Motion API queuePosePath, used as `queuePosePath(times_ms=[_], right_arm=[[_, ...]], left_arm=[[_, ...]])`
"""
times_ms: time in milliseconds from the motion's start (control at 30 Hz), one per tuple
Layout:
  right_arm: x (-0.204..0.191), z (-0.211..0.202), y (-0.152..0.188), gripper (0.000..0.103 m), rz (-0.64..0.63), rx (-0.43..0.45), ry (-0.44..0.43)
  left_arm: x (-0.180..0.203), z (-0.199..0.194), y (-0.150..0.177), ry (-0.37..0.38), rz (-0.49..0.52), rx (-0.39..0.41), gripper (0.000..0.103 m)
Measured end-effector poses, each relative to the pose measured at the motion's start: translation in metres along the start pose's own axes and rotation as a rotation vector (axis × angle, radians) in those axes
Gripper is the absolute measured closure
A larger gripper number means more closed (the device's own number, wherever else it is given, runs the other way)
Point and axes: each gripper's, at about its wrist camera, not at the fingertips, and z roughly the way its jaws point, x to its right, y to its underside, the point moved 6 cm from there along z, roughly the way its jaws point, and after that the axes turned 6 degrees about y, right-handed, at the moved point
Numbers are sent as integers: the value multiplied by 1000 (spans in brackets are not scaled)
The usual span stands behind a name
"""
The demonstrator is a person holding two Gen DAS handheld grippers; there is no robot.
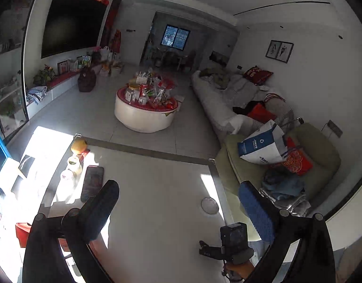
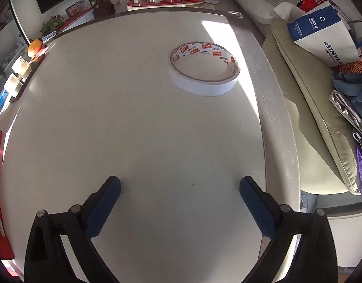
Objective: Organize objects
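Note:
A white roll of tape (image 2: 204, 69) with red print inside lies flat on the white table (image 2: 124, 122), near its right edge. My right gripper (image 2: 179, 188) is open and empty, low over the table, with the roll ahead and slightly right. In the left wrist view the roll (image 1: 210, 205) looks small, near the table's right edge. My left gripper (image 1: 178, 193) is open and empty, held high above the table (image 1: 157, 188). The right gripper's body (image 1: 232, 243) shows below it.
Along the table's left edge stand an orange fruit (image 1: 79, 145), small jars (image 1: 73, 162) and a dark phone (image 1: 92, 182). A green armchair (image 1: 317, 155) with bags and clothes stands right of the table. A round coffee table (image 1: 145, 108) and a sofa (image 1: 228, 94) lie beyond.

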Motion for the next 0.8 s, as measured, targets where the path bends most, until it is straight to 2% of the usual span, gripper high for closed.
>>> queuePosePath(times_ms=[133, 233, 367, 433, 533, 633, 700, 800], right_arm=[[2, 7, -18, 0, 17, 81, 6], [-7, 2, -12, 0, 21, 143, 6], [-8, 0, -8, 0, 31, 175, 11], [-10, 0, -9, 0, 31, 175, 11], [-10, 0, -9, 0, 30, 175, 11], [-10, 0, -9, 0, 30, 175, 11], [-9, 0, -9, 0, 30, 175, 11], [-10, 0, -9, 0, 29, 175, 11]], left_arm=[[22, 9, -7, -3, 26, 8, 0], [35, 9, -8, -15, 51, 44, 0], [48, 9, -6, 42, 60, 47, 0], [52, 8, -7, -24, 91, 65, 0], [60, 0, -14, -181, 154, 129, 0], [66, -16, -23, -303, 188, 236, 0], [68, -17, -25, -281, 199, 234, 0], [65, -17, -20, -173, 177, 223, 0]])
